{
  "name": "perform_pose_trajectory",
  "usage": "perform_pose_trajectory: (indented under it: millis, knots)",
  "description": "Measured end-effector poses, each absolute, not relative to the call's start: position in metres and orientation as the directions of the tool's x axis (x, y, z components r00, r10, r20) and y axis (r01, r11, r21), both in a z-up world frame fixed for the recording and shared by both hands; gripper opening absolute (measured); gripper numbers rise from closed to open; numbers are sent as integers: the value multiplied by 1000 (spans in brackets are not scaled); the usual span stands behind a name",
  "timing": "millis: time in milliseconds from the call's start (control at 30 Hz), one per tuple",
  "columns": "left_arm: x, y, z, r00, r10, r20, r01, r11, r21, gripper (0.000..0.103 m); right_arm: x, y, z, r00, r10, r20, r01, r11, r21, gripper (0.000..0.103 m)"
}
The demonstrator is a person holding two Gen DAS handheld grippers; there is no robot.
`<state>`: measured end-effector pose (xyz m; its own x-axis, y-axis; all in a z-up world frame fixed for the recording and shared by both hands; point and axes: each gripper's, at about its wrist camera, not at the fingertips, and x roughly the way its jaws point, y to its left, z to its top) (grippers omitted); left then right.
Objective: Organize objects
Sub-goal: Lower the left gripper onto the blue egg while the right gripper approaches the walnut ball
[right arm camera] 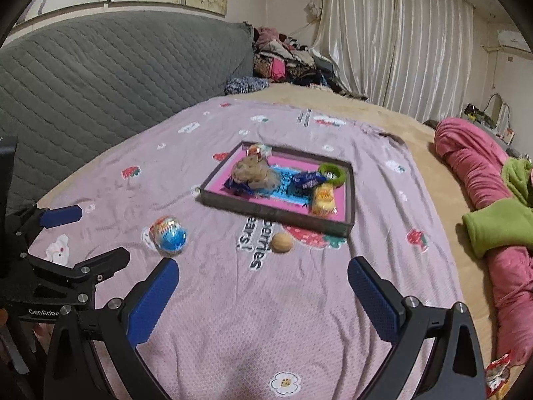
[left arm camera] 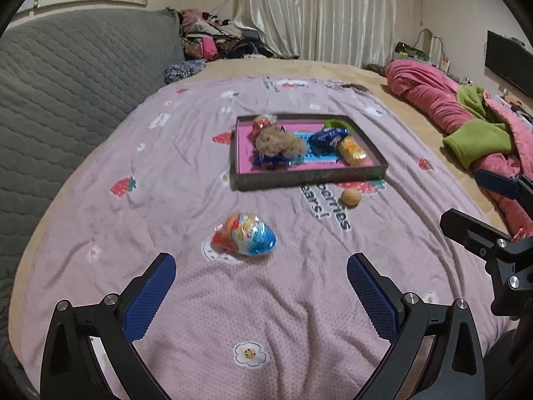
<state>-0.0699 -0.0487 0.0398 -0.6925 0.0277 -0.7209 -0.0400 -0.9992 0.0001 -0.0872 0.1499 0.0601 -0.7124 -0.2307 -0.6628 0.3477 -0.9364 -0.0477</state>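
Bare blanket [left arm camera: 266,300] lies open ahead of both grippers up to the tray [left arm camera: 309,175]. Only the foil egg [left arm camera: 245,238] and a small ball [left arm camera: 350,197] interrupt it, well apart. The tray itself is crowded.

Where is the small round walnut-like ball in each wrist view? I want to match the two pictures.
Left wrist view: the ball lies right of centre on the blanket, just in front of the tray.
Right wrist view: the ball lies near centre, again just in front of the tray.
Shared landmark: the printed lettering beside it.
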Motion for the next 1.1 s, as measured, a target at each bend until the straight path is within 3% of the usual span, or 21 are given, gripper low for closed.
perform_pose_trajectory:
  millis: [1100]
  knots:
    - [-161,-53,-48,-636,106,-765,-78,-994,-73,102,-190,144,-36,-625,-212,-751,325,-946,-4,102]
